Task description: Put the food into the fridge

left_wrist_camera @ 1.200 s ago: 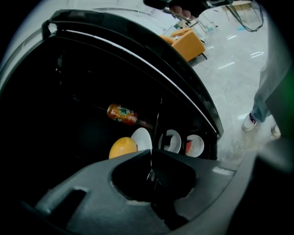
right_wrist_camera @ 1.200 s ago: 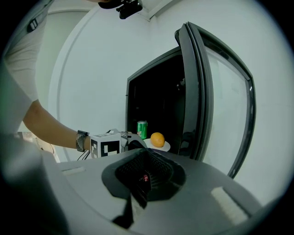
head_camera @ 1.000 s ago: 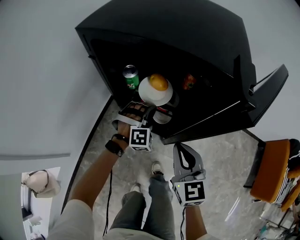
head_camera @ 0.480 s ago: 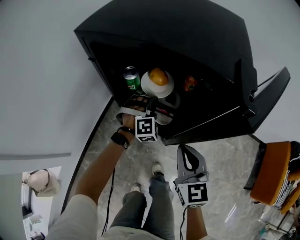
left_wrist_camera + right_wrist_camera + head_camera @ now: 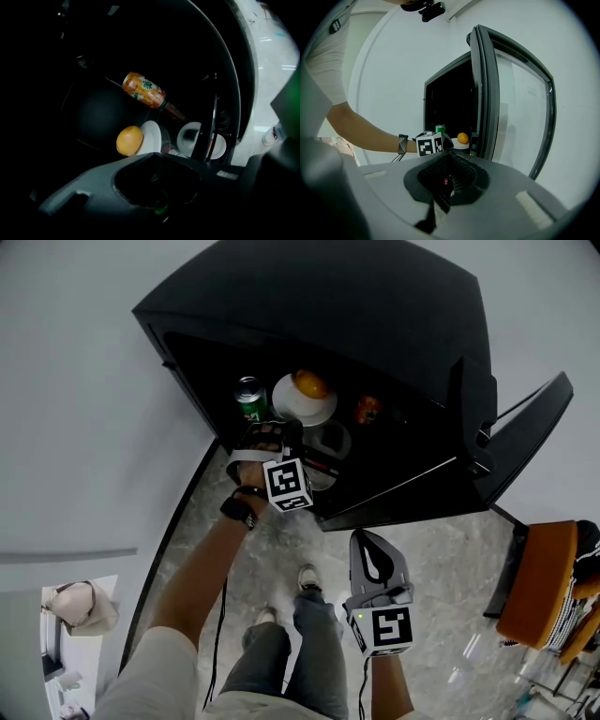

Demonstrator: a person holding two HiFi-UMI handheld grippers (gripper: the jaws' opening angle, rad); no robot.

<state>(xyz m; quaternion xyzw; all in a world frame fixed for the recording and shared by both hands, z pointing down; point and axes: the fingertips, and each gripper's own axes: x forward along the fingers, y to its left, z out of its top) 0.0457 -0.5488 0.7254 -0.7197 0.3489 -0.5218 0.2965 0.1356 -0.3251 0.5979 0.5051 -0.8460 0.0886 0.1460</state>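
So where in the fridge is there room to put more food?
Right of the red thing, up to the right wall of the fridge, it looks bare, though dim. There's a smaller gap between the red thing and the plate. The left side is crowded: green can, plate with orange.

One orange, one white plate — one green can
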